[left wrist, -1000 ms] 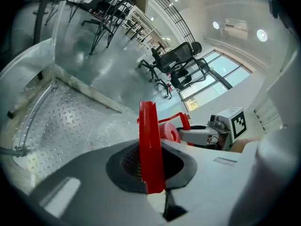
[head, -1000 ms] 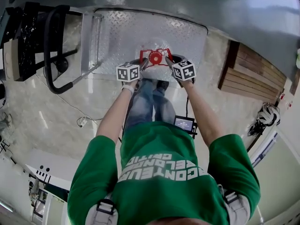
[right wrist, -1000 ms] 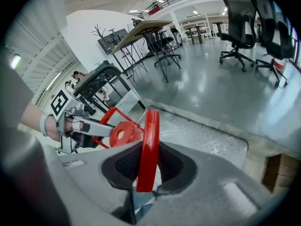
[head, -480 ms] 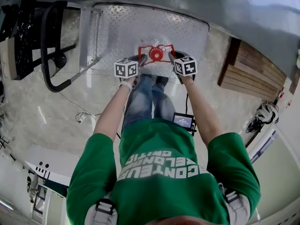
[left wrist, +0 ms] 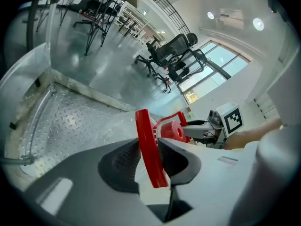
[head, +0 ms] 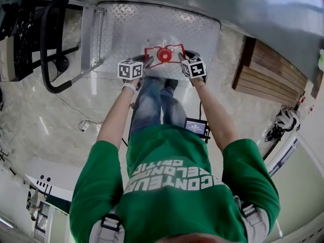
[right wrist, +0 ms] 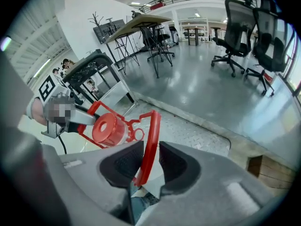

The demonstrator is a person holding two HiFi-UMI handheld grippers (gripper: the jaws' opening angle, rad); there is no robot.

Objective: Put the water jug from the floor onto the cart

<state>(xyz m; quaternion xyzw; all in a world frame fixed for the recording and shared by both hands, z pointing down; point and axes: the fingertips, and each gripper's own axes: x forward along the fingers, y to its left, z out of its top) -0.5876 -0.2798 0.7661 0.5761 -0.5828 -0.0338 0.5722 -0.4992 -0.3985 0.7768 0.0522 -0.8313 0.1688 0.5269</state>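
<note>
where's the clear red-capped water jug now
Head view, top centre: the clear red-capped water jug stands at the near edge of the diamond-plate metal cart deck, its red handle between the just-opened jaws of the left gripper and right gripper.

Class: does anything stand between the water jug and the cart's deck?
Nothing visible does. The water jug is already over the near edge of the cart's deck; the cart's handle stands at the deck's left end, away from the jug.

Bright ceiling lights (left wrist: 257,23) glare off the glossy floor (left wrist: 94,65) beyond the cart (left wrist: 70,121), with fisheye bending and dark corners throughout.
</note>
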